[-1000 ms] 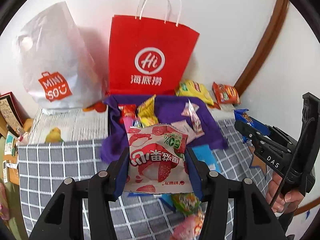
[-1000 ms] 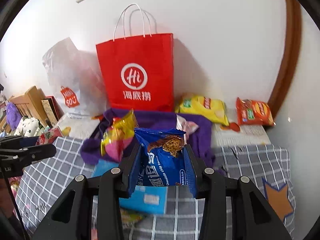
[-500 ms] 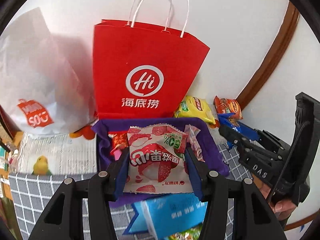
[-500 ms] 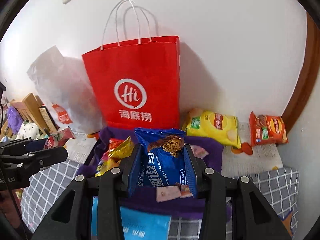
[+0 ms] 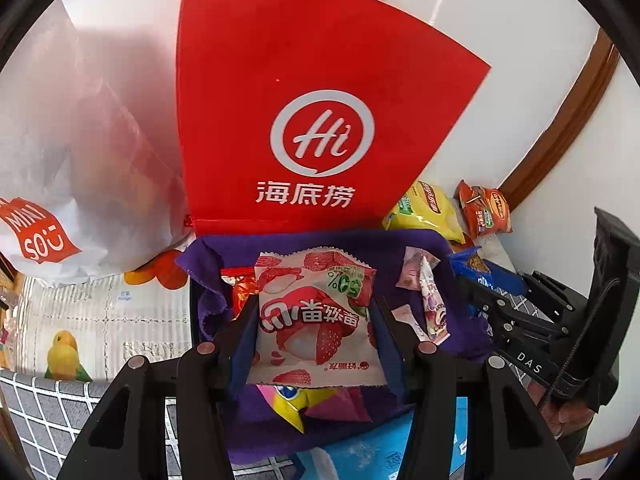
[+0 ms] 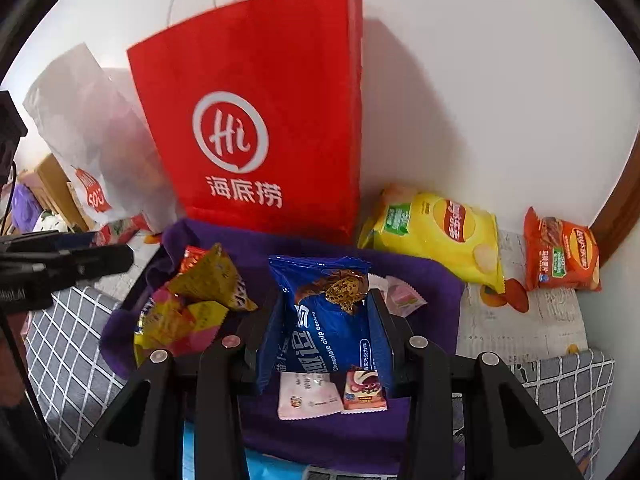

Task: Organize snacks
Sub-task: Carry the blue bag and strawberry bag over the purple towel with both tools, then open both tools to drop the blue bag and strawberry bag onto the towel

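My left gripper [image 5: 314,320] is shut on a white and red lychee-print snack packet [image 5: 316,320], held over a purple-lined box [image 5: 320,242]. In the right wrist view my right gripper [image 6: 326,320] is shut on a blue chocolate chip cookie pack [image 6: 328,320] over the same purple-lined box [image 6: 436,276]. Inside the box lie a yellow and pink snack bag [image 6: 188,304], small pink sachets [image 6: 310,396] and a red packet [image 5: 240,288]. The right gripper's body [image 5: 532,320] shows at the right of the left wrist view, the left gripper's body [image 6: 60,268] at the left of the right wrist view.
A red paper bag [image 5: 316,120] stands against the wall right behind the box, with a white plastic bag [image 5: 72,160] to its left. A yellow chip bag [image 6: 436,232] and an orange snack bag [image 6: 560,252] lie at the back right. A light blue pack [image 5: 380,452] lies on the checked cloth [image 6: 64,344].
Both grippers have moved forward and lower toward the wall with their packets, from above the checked cloth to above the purple-lined box. The red bag now fills much more of each view.
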Tool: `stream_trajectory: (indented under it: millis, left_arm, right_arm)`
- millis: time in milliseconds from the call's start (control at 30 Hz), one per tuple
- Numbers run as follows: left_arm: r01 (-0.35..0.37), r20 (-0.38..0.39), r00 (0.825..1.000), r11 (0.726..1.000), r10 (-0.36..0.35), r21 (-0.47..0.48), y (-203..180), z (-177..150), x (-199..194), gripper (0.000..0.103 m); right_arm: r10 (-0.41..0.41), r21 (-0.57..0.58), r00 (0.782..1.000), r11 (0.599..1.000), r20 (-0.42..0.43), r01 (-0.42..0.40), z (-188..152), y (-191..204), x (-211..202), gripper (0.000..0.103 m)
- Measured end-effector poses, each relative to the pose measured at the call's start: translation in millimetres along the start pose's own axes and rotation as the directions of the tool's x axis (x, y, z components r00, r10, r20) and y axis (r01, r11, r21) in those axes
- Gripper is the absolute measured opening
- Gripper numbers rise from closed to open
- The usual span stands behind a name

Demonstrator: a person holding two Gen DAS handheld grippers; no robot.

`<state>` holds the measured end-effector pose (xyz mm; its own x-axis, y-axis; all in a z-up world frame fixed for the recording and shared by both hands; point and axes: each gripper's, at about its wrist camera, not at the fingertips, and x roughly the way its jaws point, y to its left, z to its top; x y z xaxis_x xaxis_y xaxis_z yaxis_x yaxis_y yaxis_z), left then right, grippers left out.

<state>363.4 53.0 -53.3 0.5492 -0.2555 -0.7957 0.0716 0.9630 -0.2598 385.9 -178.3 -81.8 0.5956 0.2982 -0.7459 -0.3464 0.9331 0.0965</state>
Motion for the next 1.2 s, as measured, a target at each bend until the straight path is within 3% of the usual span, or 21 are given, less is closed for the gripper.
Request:
stream_trajectory:
  millis: [367,800,967,1200]
  left_arm:
    - [0.007,-0.021,1.0,1.0,-0.007,-0.01,3.4,-1.5,9.8,0.051]
    - [0.023,-0.077,0.997,1.0,-0.024,-0.021,3.3,-6.9,25.2,0.051]
    - [0.033,-0.096,0.995,0.999,-0.035,-0.025,3.0,-8.8,32.3,0.051]
    - [0.037,-0.144,0.989,0.999,-0.038,-0.01,-3.7,-12.8,47.2,0.051]
  right_arm:
    - [0.019,-0.032,0.995,0.999,-0.099,-0.022,-11.3,3.8,32.1,0.041]
    - [0.002,-0.052,0.969,0.999,-0.245,-0.016,-24.9,7.9,68.1,0.044]
    - [-0.007,-0.085,0.973,0.996,-0.23,-0.013,-23.8,12.8,65.5,0.058]
    - [-0.006,-0.054,0.988,0.999,-0.152,-0.002,-13.4,3.5,37.5,0.061]
